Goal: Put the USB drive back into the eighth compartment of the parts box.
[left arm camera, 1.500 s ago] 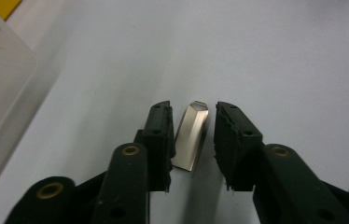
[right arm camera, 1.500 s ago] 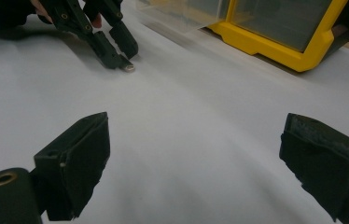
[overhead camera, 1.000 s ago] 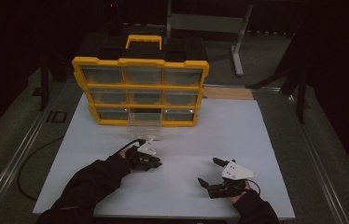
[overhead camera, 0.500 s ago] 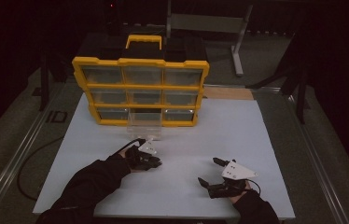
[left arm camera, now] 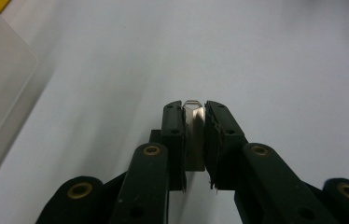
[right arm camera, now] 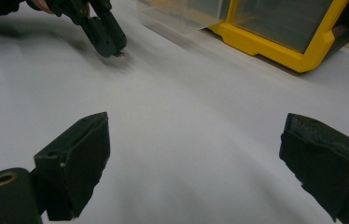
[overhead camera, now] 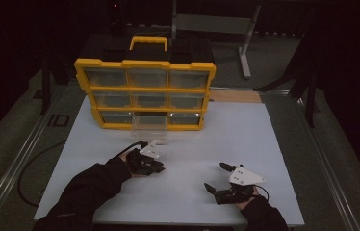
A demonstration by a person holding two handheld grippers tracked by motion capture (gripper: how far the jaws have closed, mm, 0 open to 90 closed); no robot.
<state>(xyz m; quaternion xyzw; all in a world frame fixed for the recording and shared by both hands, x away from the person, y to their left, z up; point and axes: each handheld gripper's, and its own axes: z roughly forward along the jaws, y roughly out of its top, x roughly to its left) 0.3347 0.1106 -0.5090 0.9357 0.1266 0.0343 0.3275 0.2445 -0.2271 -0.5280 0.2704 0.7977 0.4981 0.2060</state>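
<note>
My left gripper (left arm camera: pixel 194 109) is shut on a small flat silver metal piece (left arm camera: pixel 194 128), whose tip pokes out between the pads, just above the white mat. In the high view this left gripper (overhead camera: pixel 158 167) sits in front of the yellow drawer organizer (overhead camera: pixel 144 91). The organizer's clear bottom-middle drawer (overhead camera: pixel 148 132) is pulled out toward it. My right gripper (overhead camera: pixel 214 176) rests low over the mat at the near right, open, with nothing between its jaws (right arm camera: pixel 196 149). The right gripper view also shows the left gripper (right arm camera: pixel 109 44) farther off, its tip close to the mat.
The white mat (overhead camera: pixel 245 139) covers the table. The organizer (right arm camera: pixel 280 32) stands at its far side with a yellow handle on top. A clear drawer edge (left arm camera: pixel 0 84) lies left of my left gripper. A metal stand (overhead camera: pixel 245 48) rises behind the table.
</note>
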